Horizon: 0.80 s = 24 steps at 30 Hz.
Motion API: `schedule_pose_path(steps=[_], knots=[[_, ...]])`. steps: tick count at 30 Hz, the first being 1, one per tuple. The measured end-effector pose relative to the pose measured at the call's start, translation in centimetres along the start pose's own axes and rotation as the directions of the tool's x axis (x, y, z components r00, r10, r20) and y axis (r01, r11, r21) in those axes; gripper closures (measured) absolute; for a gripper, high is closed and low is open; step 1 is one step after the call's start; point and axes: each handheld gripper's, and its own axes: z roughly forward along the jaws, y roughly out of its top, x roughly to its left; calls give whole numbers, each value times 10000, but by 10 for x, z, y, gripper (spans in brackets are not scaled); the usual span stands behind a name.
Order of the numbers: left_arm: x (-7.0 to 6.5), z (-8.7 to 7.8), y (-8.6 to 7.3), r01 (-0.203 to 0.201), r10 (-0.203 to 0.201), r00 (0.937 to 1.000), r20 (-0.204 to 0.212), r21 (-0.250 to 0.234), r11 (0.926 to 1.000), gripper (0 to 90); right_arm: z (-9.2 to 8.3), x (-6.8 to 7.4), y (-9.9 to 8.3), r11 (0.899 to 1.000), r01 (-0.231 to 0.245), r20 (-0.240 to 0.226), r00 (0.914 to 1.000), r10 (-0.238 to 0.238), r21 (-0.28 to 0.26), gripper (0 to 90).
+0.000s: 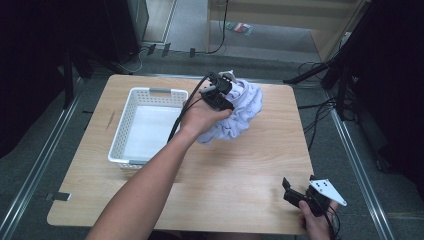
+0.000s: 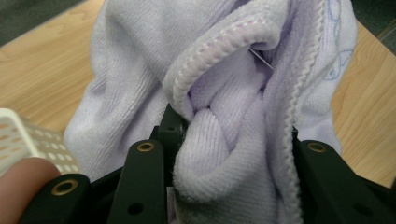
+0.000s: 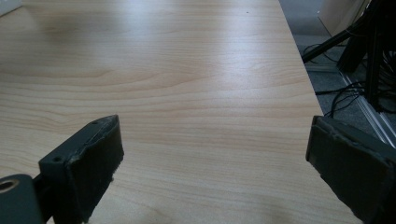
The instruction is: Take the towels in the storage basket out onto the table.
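Pale wooden table [image 1: 225, 170] carries a white perforated plastic basket [image 1: 130, 107] beside a bunched lilac terry towel [image 1: 245, 107] with stitched hems. Left gripper [image 1: 223, 92] pinches its folds; right gripper [image 1: 295, 192] hovers spread wide near the front edge.

Your towel [image 1: 239, 111] is pale purple, with ribbed lines, a stitched edge and a faint blue drawing near one side. Your basket [image 1: 131, 102] is white with rows of little holes. Your table [image 1: 240, 170] is light wood with wavy grain. Your grippers' jaws are black.
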Motion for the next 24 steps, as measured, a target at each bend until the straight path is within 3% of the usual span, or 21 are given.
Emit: schedule_pose_path(steps=[14, 24], knots=[[-8, 60, -27, 500, -522, 9980, 370, 581, 9971, 597, 0, 0, 0, 10000, 0, -7, 10000, 0, -14, 43], [-18, 85, -40, 512, -543, 9980, 312, 948, 9942, 575, 0, 0, 0, 10000, 10, -10, 10000, -10, -11, 43]])
